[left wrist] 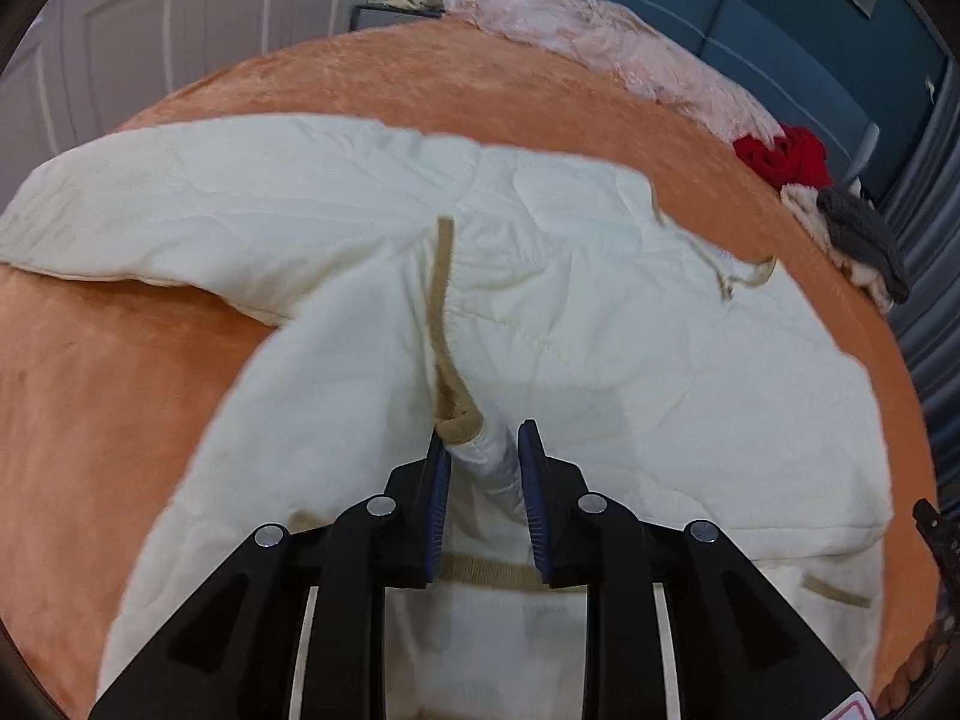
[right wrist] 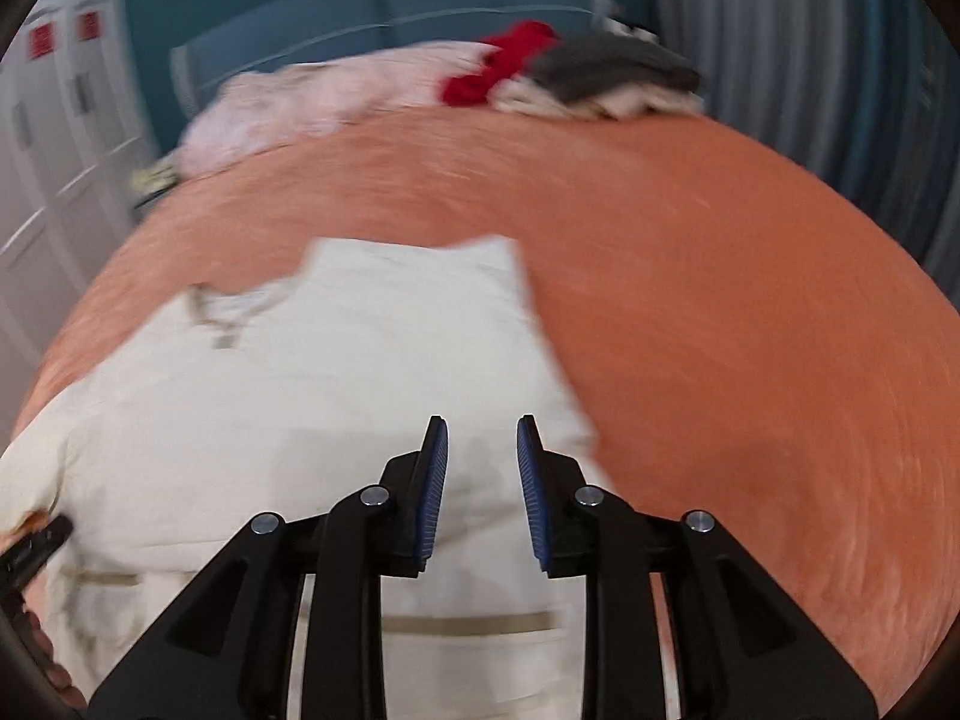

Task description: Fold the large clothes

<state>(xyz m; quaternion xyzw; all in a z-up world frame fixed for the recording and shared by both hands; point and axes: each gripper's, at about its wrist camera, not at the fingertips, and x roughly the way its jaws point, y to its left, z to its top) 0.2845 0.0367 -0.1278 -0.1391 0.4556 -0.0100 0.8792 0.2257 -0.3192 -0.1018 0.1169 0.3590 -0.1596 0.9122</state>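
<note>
A large cream quilted jacket (left wrist: pixel 540 300) with tan trim lies spread on the orange bed cover (left wrist: pixel 120 390), one sleeve stretched out to the left. My left gripper (left wrist: pixel 483 438) is over its near middle. A raised fold of white lining and tan trim fills the gap between the blue pads, touching both. In the blurred right wrist view, the jacket (right wrist: pixel 336 372) lies below and left of my right gripper (right wrist: pixel 482 432). That gripper stands open above the jacket's right edge with nothing between its fingers. The left gripper's tip (right wrist: pixel 36 546) shows at the left edge.
A pink blanket (left wrist: pixel 600 36) lies along the blue headboard (left wrist: pixel 780 30). A red garment (left wrist: pixel 780 156) and grey and cream clothes (left wrist: pixel 864 234) are piled at the far right corner. White wardrobe doors (left wrist: pixel 180 12) stand left of the bed. Bare orange cover (right wrist: pixel 720 300) spreads right of the jacket.
</note>
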